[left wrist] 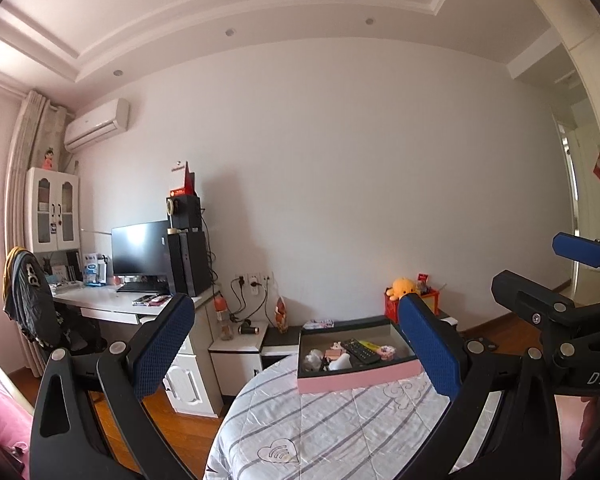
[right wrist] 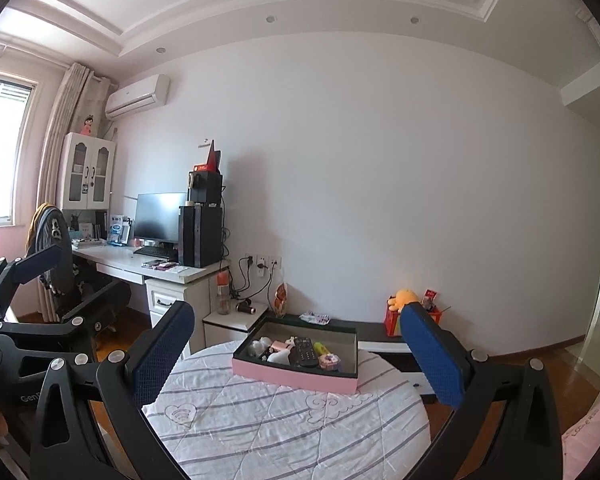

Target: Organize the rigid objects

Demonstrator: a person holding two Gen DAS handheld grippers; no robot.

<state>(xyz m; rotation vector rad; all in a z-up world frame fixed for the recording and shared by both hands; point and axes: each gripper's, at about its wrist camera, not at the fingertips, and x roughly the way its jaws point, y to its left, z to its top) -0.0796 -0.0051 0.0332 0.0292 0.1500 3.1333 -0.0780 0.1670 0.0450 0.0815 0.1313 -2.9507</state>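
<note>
While both of your tongs hang spread wide and hold nothing, left tongs (left wrist: 296, 334) and right tongs (right wrist: 294, 344), stock runs thus. Nearest: striped quilt (right wrist: 284, 424), soft footing. On its far edge: pink tray (right wrist: 296, 378), holding a black remote (right wrist: 305, 352), a white figure (right wrist: 280, 357), a pink patterned box (right wrist: 329, 360), a yellow piece (right wrist: 321, 347). All likely light and stiff; the remote looks slick, so take it across its narrow sides. Beyond: low cabinet (right wrist: 376, 346), wall.
</note>
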